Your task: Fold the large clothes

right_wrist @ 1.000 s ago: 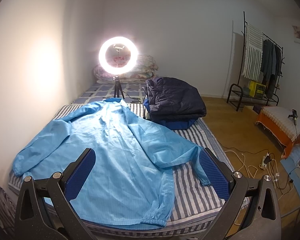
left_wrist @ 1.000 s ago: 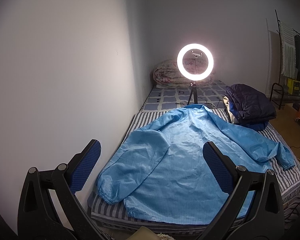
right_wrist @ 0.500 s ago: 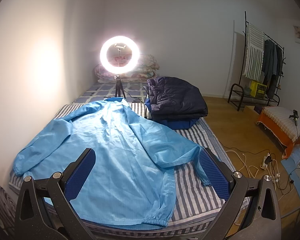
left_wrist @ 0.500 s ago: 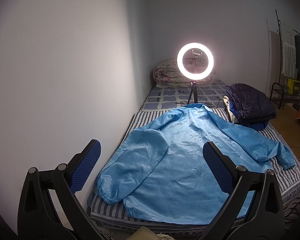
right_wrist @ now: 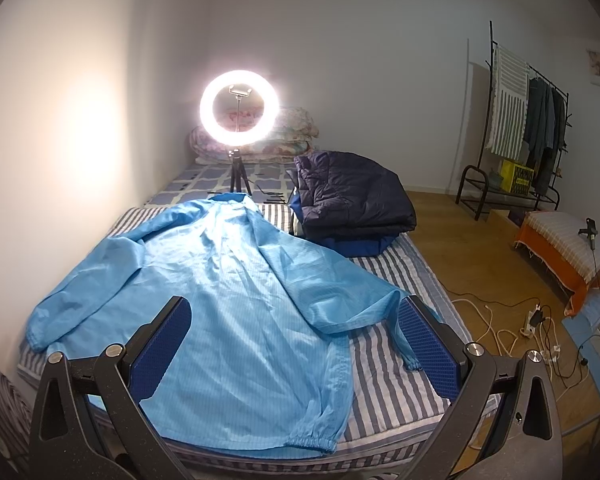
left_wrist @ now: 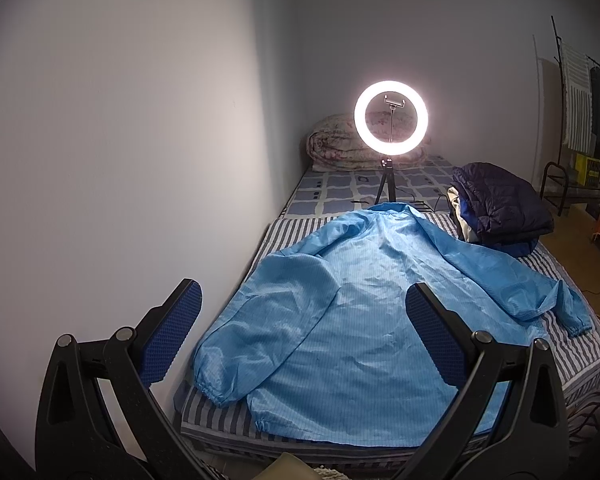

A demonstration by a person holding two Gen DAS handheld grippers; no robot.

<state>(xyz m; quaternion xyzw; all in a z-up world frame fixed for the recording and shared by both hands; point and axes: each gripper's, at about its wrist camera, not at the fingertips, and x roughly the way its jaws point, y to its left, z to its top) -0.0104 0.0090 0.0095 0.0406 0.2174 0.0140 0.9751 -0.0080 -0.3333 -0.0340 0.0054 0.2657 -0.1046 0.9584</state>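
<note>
The striped bed [right_wrist: 388, 364] fills the lower half of both my views, its long axis running from 6 o'clock to 12 o'clock, one side against the wall. On it the light blue jacket [right_wrist: 236, 304] lies flat and spread, collar pointing to 12 o'clock toward the far end, hem at 6 o'clock along the near edge. Its long axis follows that of the bed. One sleeve [left_wrist: 260, 332] runs down to 7 o'clock in my left view, cuff near the bed's corner; the other sleeve [right_wrist: 364, 304] bends out to 4 o'clock in my right view, cuff resting on the stripes.

A folded dark quilted coat [right_wrist: 352, 200] sits at 1 o'clock from the jacket, beside its shoulder. A lit ring light [right_wrist: 239, 107] on a small tripod stands at 12 o'clock, just beyond the collar, with rolled bedding [left_wrist: 340, 148] behind it.

My left gripper [left_wrist: 303, 336] hangs above the near edge of the bed, pointed forward over the jacket, jaws spread wide and holding nothing. My right gripper [right_wrist: 294, 350] is posed likewise, jaws spread wide, clear of the cloth.
</note>
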